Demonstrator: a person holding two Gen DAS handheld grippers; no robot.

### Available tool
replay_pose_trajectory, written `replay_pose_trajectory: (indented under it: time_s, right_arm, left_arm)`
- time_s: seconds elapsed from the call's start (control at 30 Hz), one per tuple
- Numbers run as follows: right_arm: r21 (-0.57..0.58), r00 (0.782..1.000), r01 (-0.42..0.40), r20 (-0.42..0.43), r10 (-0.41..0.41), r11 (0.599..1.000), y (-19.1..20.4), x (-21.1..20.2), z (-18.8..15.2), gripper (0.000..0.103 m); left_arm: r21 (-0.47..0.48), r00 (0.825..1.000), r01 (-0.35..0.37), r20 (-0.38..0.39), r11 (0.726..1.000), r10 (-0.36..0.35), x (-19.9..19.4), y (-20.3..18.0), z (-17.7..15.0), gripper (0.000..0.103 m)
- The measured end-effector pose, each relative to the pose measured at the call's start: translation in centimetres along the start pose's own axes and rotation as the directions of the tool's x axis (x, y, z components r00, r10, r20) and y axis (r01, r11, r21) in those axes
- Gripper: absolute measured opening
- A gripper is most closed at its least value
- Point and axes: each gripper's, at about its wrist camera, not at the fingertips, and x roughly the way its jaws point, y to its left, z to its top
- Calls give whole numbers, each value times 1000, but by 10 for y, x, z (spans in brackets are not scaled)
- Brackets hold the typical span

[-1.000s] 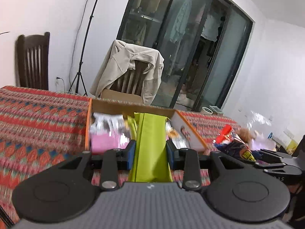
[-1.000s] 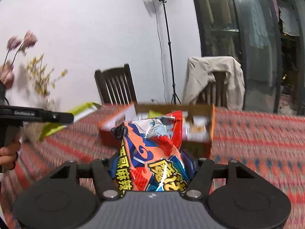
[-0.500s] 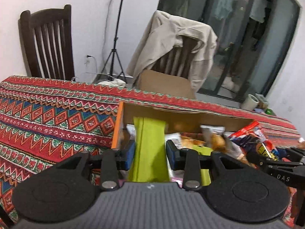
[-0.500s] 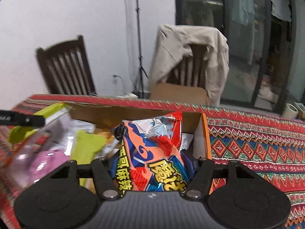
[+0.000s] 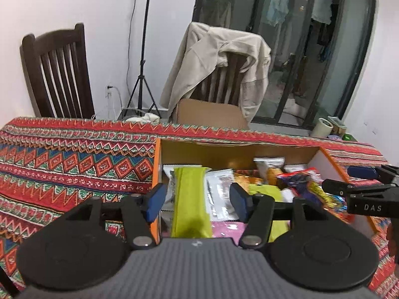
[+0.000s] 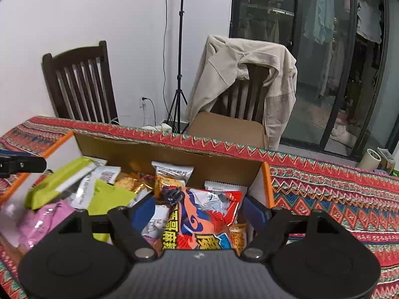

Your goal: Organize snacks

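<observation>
A lime green packet [image 5: 190, 199] sits between the blue pads [image 5: 155, 198] of the black left gripper [image 5: 197, 198]. A red, orange and blue snack bag [image 6: 204, 220] with yellow letters sits between the right gripper's [image 6: 199, 211] dark blue pads. The brown box [image 6: 174, 155] has orange edges. The tablecloth [image 5: 74, 164] has red, green and blue zigzags.

The left hand-held gripper [image 5: 195, 198] and the right hand-held gripper [image 6: 199, 211] pointed downward side by side, jaws just opened, pads clear of anything between them.

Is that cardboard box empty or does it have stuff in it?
Filled: the cardboard box holds many snack packets across its floor.
</observation>
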Motion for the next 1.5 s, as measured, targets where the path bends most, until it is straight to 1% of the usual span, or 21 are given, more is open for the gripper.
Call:
replay_pose_trajectory:
  time_s: [0.1, 0.17, 0.27, 0.3, 0.37, 0.4, 0.47, 0.53, 0.6, 0.67, 0.77, 0.87, 1.0, 1.13, 1.23, 1.3, 1.37, 1.4, 1.43, 1.47, 1.5]
  right_arm:
    - [-8, 1000, 0, 18, 0, 1000, -3, -24, 1, 82]
    - [-11, 999, -6, 31, 6, 1000, -5, -46, -1, 83]
    - [-20, 997, -21, 68, 23, 1000, -7, -88, -4, 84]
    - [-23, 996, -25, 83, 27, 999, -8, -105, -7, 85]
    - [-29, 992, -39, 123, 42, 999, -8, -143, -13, 89]
    - [-33, 989, -44, 138, 48, 998, -7, -157, -15, 89]
    - [-36, 982, -56, 178, 61, 998, -6, -198, -26, 89]
    - [-43, 973, -70, 215, 78, 997, -3, -235, -38, 89]
    - [-56, 965, -81, 247, 92, 995, 2, -270, -52, 90]
    - [-71, 954, -90, 282, 106, 993, 7, -308, -72, 91]
    - [-75, 938, -95, 329, 114, 993, 13, -356, -104, 101]
    - [-68, 921, -107, 368, 124, 992, 20, -401, -143, 102]
    - [-73, 908, -126, 392, 145, 989, 34, -449, -204, 103]
    - [-74, 904, -124, 402, 143, 990, 51, -478, -258, 103]
    - [-76, 899, -104, 419, 126, 992, 67, -497, -298, 103]
    - [-69, 895, -100, 429, 120, 993, 78, -510, -322, 103]
    - [-56, 891, -103, 438, 117, 993, 89, -523, -346, 103]
    - [-45, 889, -103, 444, 112, 994, 94, -529, -357, 103]
    - [-43, 887, -109, 447, 117, 993, 100, -533, -370, 103]
    - [-37, 888, -115, 445, 119, 993, 105, -535, -381, 103]
    - [-24, 890, -112, 443, 111, 993, 109, -535, -393, 103]
  left_arm:
    - [20, 999, 15, 28, 1000, -15, -33, -8, -1, 64]
    - [34, 998, 24, 52, 999, -25, -59, -15, -4, 70]
    - [65, 994, 44, 101, 997, -50, -108, -27, -19, 78]
    - [79, 991, 51, 119, 996, -60, -124, -33, -25, 79]
    - [99, 986, 54, 150, 994, -69, -157, -42, -38, 88]
    - [103, 984, 52, 164, 993, -68, -172, -47, -44, 89]
    - [115, 977, 57, 199, 992, -79, -206, -57, -60, 98]
    - [114, 970, 46, 231, 992, -72, -236, -65, -76, 103]
    - [119, 964, 36, 256, 992, -66, -269, -74, -96, 103]
    - [124, 958, 38, 276, 992, -71, -297, -81, -118, 103]
    - [119, 951, 29, 302, 993, -64, -334, -90, -153, 103]
    - [111, 947, 11, 319, 994, -46, -366, -97, -193, 103]
    - [95, 936, -26, 352, 995, -9, -402, -101, -253, 103]
    - [78, 928, -59, 372, 995, 25, -430, -103, -306, 103]
    - [64, 918, -83, 394, 994, 52, -455, -103, -345, 103]
    - [50, 910, -79, 411, 996, 52, -469, -104, -368, 103]
    - [31, 897, -47, 440, 998, 28, -475, -99, -395, 103]
    - [24, 902, -49, 431, 999, 34, -475, -98, -405, 103]
    - [20, 913, -70, 403, 997, 56, -472, -98, -412, 103]
    - [28, 918, -80, 392, 996, 63, -469, -97, -418, 103]
    - [39, 917, -79, 395, 996, 58, -468, -97, -424, 103]
